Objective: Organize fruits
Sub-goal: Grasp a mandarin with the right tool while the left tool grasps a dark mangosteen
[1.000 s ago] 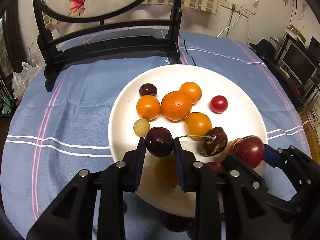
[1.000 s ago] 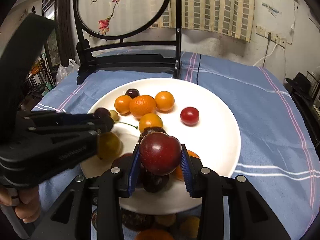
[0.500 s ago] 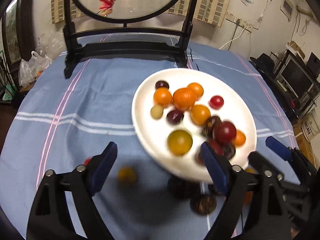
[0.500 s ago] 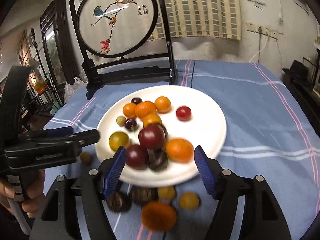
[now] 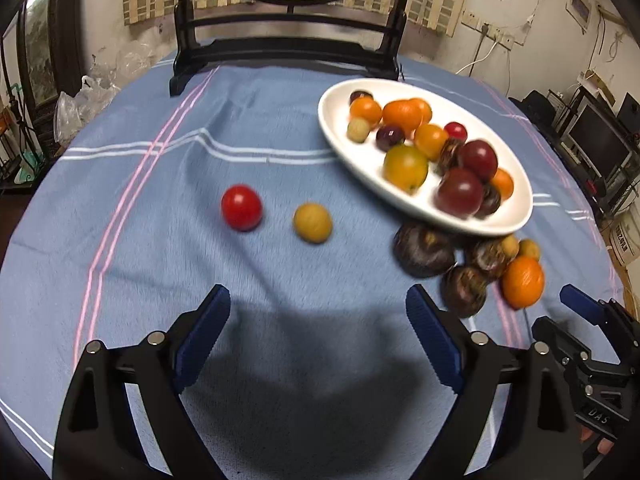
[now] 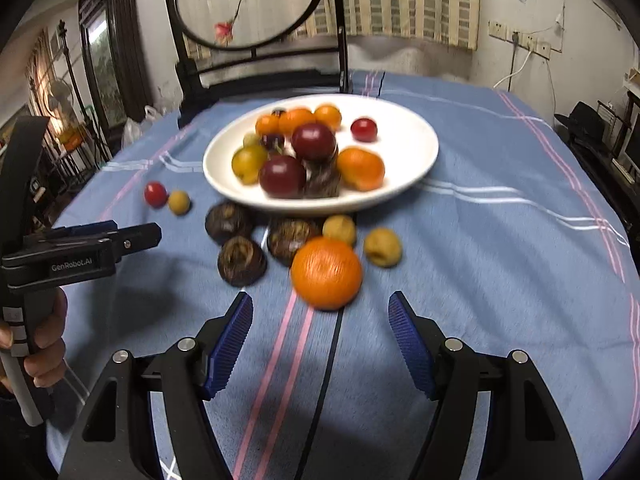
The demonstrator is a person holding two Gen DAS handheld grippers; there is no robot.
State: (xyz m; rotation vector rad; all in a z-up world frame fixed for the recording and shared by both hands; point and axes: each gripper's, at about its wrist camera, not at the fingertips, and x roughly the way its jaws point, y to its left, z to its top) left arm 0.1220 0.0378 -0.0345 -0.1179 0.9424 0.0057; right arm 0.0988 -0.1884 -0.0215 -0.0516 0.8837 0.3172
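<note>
Left hand-held gripper [image 5: 318, 316]: jaws spread wide, holding nothing, hovering over bare blue cloth, well short of the loose fruit.
Right hand-held gripper [image 6: 320, 320]: jaws spread wide, holding nothing; the big orange [image 6: 326, 272] lies just beyond the gap between its tips, not touching either pad.
White plate [image 6: 404, 136]: one, on the table, carrying the main pile of fruit.
Fruit on the plate: about twelve in the left wrist view. Two large dark red plums [image 6: 314, 142], one red cherry tomato [image 6: 364, 129], one yellow-green tomato [image 6: 249, 163], several oranges and a few small dark pieces; motion blur makes the smaller ones hard to separate.
Fruit off the plate: eight. One red cherry tomato [image 5: 241, 207] and one small yellow-brown fruit [image 5: 312, 223] lie side by side to the left of the plate, apart from the rest.
Cluster by the plate's near rim: three dark brown-purple fruits [image 6: 241, 261], two small tan fruits [image 6: 382, 247] and the big orange, packed close together.
Table [image 5: 160, 264]: covered by a blue cloth with pink and white stripes.
Behind the plate: a black wooden stand [image 6: 256, 68] holding a round painted screen.
</note>
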